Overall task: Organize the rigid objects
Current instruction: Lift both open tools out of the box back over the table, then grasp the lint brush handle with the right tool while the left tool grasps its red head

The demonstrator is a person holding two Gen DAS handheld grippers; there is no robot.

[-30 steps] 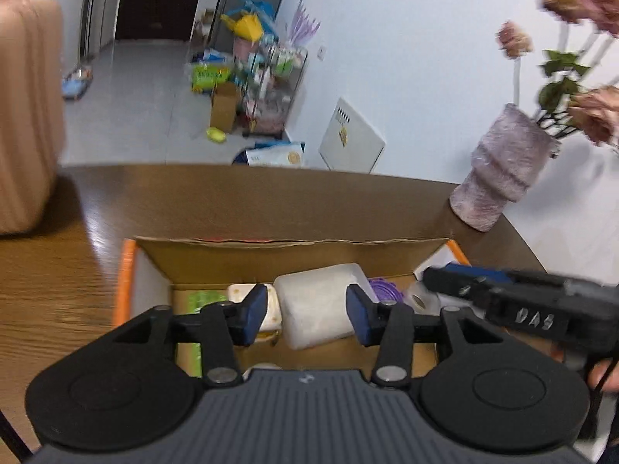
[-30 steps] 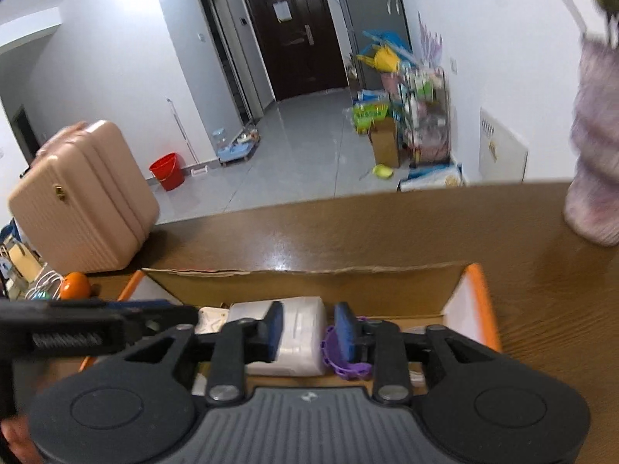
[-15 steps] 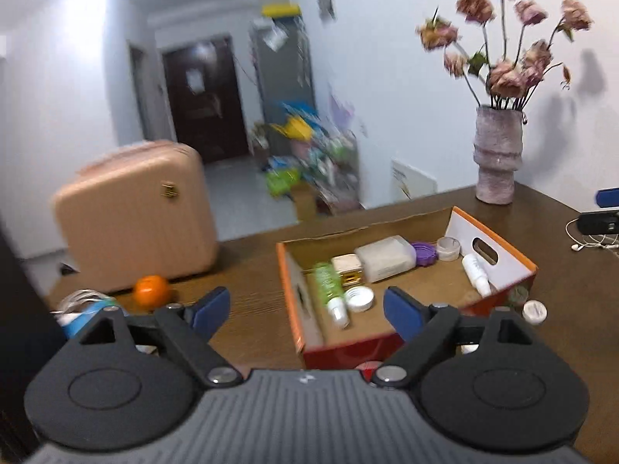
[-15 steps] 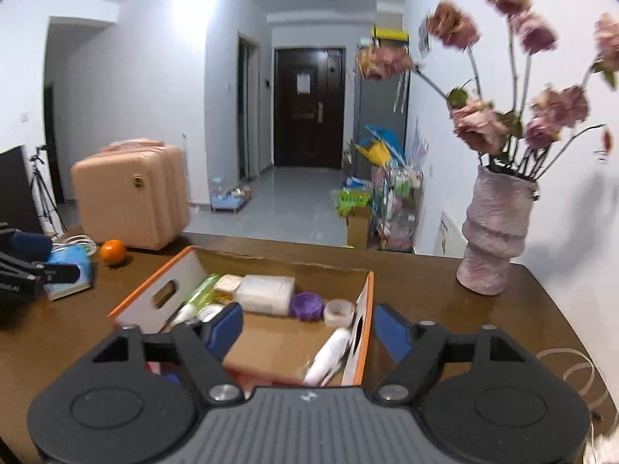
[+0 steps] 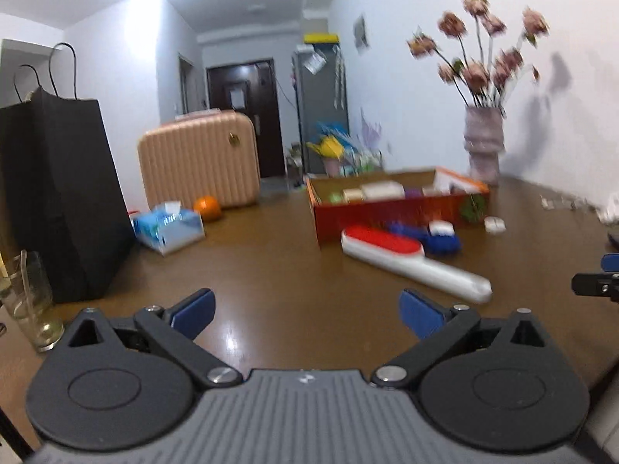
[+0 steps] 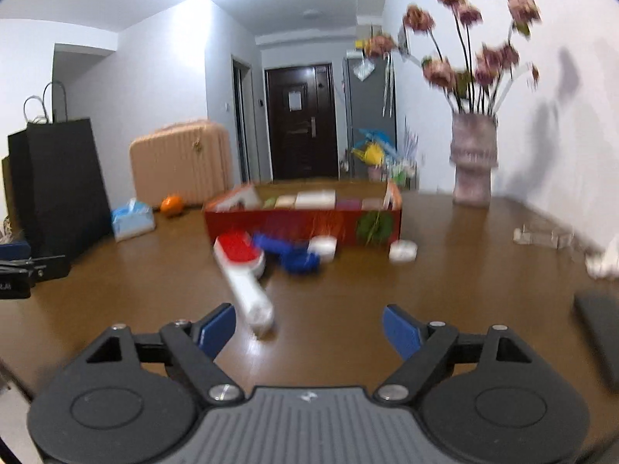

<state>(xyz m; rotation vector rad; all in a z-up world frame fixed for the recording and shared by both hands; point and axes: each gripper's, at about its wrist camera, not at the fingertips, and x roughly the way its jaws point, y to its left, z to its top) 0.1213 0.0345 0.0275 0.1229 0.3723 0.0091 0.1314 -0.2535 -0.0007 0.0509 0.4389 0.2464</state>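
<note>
Both grippers sit low over the brown bench, and nothing is between the jaws of either one. The left gripper (image 5: 305, 311) has its blue pads spread about as wide as they go, having just been opening, with only bare wood between them. The right gripper (image 6: 309, 326) is also spread apart, a bit less, jaws likewise just been opening — empty too.

The stuff to sort is well ahead of both. The red cardboard box (image 5: 387, 212) with the orange rim stands farther back on the bench, with a white box, a purple thing and a few small packs inside; too blurry to name more. In front of it lies the white lint brush with the red pad (image 5: 406, 259), handle end pointing toward the grippers. In the right wrist view that handle (image 6: 251, 297) reaches close to the left pad but isn't touching it. Just behind the brush is a blue brush (image 6: 294, 257), plus two small white round lids (image 6: 402, 251) by the box's front wall.

Off to the left: tissue pack (image 5: 170, 226), orange (image 5: 207, 207), pink suitcase (image 5: 199, 158), black paper bag (image 5: 54, 193). A vase of flowers (image 6: 474, 162) stands right of the box.
</note>
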